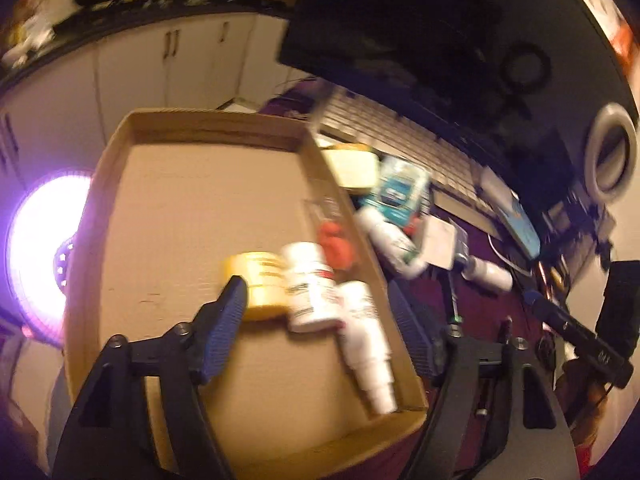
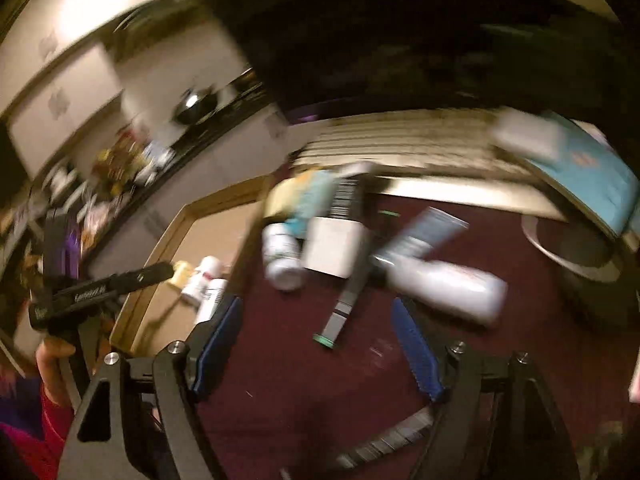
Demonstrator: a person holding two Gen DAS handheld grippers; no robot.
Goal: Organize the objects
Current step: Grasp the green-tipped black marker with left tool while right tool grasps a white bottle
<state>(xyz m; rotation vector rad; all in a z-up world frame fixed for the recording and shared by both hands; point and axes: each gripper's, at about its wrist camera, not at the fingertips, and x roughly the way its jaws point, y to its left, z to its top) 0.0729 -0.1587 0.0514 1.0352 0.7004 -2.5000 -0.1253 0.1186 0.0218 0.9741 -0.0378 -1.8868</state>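
A shallow cardboard tray [image 1: 192,208] holds a yellow jar [image 1: 262,280], a white pill bottle [image 1: 308,284], a white spray bottle [image 1: 366,340] and a red item [image 1: 338,246]. My left gripper [image 1: 320,320] is open and empty above these. On the dark red cloth [image 2: 300,360] lie a white bottle [image 2: 448,286], a white jar [image 2: 282,256], a white box [image 2: 336,246], a dark tube [image 2: 424,234] and a thin grey pen-like item [image 2: 342,312]. My right gripper [image 2: 316,332] is open and empty just in front of them. Both views are blurred.
A pale keyboard [image 2: 400,144] and a dark monitor [image 1: 420,32] stand behind the pile. A teal box [image 1: 400,192] and a cream container [image 1: 352,166] lie by the tray's right wall. A bright ring lamp [image 1: 44,248] glows at the left. White cabinets [image 1: 160,64] are at the back.
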